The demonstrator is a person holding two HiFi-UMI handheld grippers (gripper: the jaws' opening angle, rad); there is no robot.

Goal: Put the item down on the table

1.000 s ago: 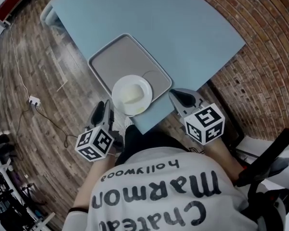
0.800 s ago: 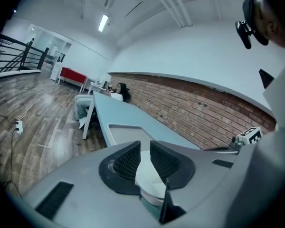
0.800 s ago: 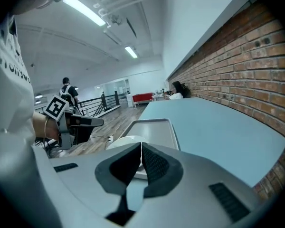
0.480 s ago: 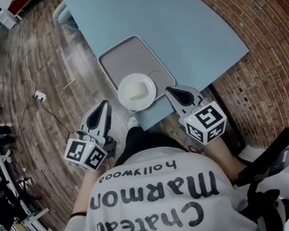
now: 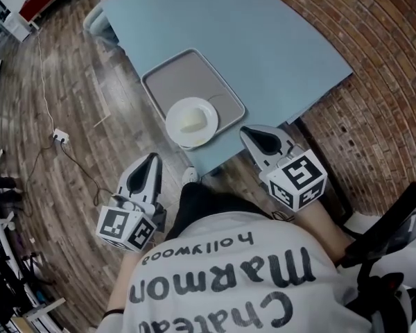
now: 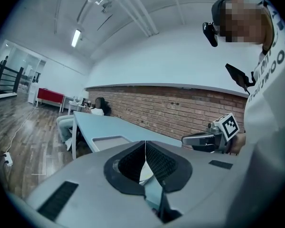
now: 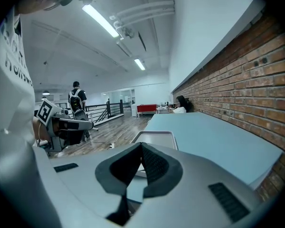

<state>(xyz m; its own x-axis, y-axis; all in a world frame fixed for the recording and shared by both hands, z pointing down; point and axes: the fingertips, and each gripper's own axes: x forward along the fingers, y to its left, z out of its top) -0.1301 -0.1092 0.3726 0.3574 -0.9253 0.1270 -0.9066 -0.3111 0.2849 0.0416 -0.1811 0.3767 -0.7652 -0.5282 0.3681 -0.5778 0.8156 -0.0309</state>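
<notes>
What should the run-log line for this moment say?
plate: resting on tray on table | left gripper: shut, empty, over floor | right gripper: shut, empty, at table edge

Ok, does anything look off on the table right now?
Slightly. The white plate straddles the near rim of the grey tray instead of lying flat inside it, and it sits close to the table edge. Nothing looks spilled or damaged.

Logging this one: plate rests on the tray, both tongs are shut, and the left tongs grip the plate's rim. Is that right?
Not quite: the left tongs grip nothing. The head view shows them shut over the floor, apart from the plate. The plate does rest on the tray, and the right tongs are shut too.
</notes>
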